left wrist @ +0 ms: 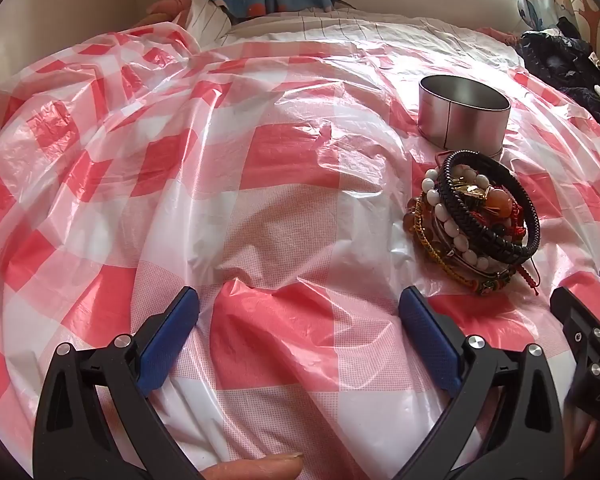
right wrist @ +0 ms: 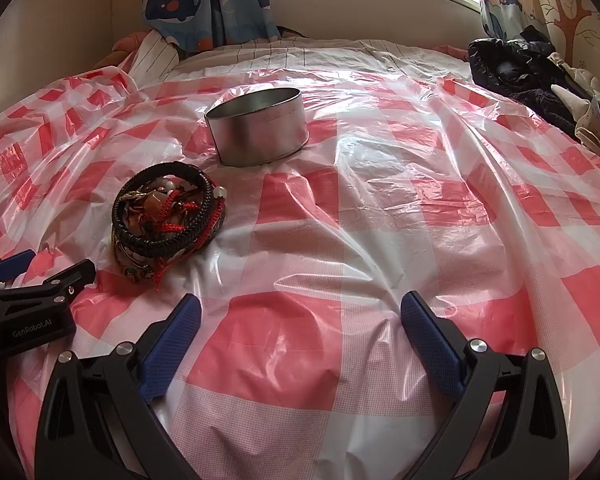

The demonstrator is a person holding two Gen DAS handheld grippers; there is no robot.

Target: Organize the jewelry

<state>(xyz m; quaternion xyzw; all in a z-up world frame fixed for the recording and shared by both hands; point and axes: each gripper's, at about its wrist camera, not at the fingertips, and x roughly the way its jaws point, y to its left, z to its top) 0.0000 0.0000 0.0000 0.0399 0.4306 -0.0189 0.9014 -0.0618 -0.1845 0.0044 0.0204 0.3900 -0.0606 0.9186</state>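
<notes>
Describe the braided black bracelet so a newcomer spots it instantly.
On the red-and-white checked plastic sheet, just in front of the open round metal tin, sits a pile of bracelets. The braided black bracelet lies on top: wide dark woven bands, unlike the white bead and red cord pieces beneath.

Left tongs (left wrist: 300, 320) and right tongs (right wrist: 300, 324), side by side low over the bed, both pointing toward its far edge. Each pair stands with jaws spread wide, nothing between the blue pads (left wrist: 168, 340). A fingertip (left wrist: 256, 468) shows beneath the left tongs.
</notes>
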